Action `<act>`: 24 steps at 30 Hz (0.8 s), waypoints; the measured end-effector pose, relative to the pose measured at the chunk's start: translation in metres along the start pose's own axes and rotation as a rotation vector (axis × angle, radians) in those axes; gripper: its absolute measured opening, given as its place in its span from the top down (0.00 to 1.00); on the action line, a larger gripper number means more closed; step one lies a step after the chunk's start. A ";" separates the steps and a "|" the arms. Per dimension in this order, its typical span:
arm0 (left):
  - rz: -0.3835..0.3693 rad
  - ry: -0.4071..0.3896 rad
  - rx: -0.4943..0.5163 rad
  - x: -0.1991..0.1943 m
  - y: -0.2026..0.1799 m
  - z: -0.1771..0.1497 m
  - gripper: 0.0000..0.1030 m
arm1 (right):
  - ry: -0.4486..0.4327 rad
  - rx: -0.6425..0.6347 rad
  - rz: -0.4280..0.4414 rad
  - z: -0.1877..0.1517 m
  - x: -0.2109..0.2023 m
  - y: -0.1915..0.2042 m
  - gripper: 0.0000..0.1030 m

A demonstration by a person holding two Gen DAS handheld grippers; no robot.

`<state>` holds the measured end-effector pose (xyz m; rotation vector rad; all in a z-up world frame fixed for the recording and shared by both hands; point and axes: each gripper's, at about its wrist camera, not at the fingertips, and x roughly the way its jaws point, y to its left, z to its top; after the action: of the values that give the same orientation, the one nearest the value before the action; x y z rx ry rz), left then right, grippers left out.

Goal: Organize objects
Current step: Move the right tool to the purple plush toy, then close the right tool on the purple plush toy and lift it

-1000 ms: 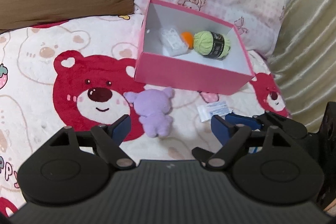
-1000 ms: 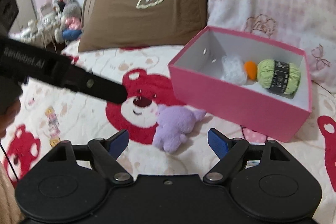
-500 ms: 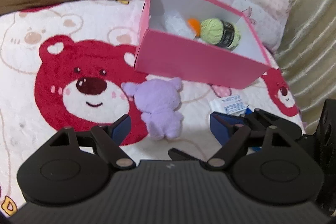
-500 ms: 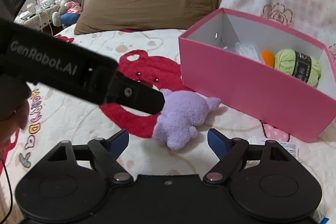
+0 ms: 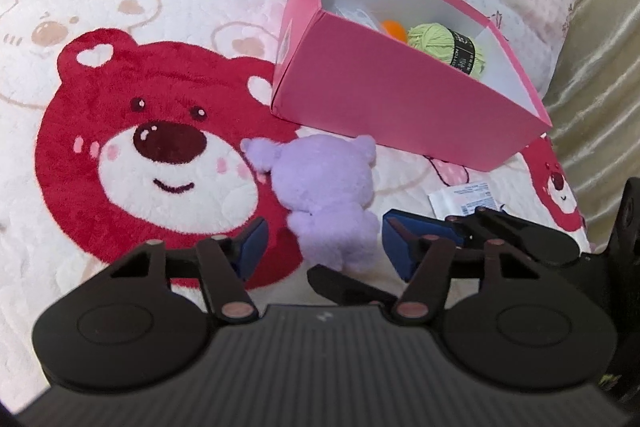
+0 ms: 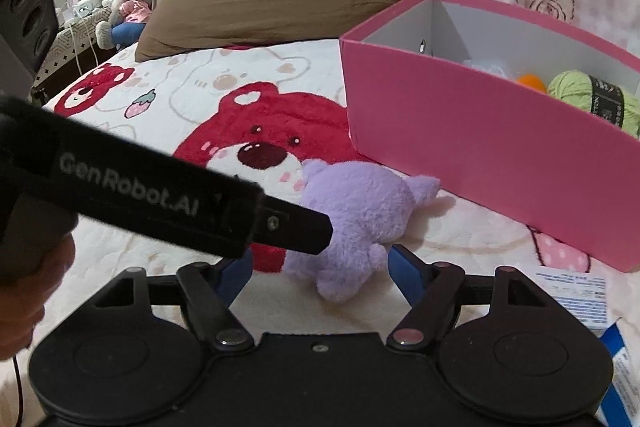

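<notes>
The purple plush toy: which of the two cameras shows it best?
The left wrist view. There the purple plush toy lies whole and unblocked on the bed cover. In the right wrist view a black finger of the left gripper crosses in front and hides part of the toy.

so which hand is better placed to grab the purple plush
Either could; left slightly. The plush lies between the closing fingers of both grippers. The left gripper has it centred; the right gripper frames only its near end. Neither is gripping yet.

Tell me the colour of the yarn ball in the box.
Light green yarn ball with a black label, clearest in the left wrist view.
</notes>
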<state>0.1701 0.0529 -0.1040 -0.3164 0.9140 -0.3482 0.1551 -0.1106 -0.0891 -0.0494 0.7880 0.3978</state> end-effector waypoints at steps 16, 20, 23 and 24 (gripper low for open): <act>-0.047 -0.018 -0.078 0.030 0.022 -0.004 0.74 | 0.038 0.114 0.000 -0.003 0.036 -0.016 0.39; -0.064 -0.018 -0.114 0.034 0.028 -0.004 0.72 | 0.035 0.073 -0.028 0.000 0.042 -0.010 0.40; -0.076 -0.006 -0.130 0.035 0.030 -0.005 0.72 | 0.028 0.031 -0.056 -0.001 0.044 -0.004 0.42; -0.082 -0.001 -0.132 0.035 0.029 -0.004 0.72 | 0.023 0.020 -0.064 -0.002 0.044 -0.001 0.43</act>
<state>0.1909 0.0641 -0.1429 -0.4766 0.9268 -0.3638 0.1818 -0.0975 -0.1210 -0.0606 0.8114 0.3287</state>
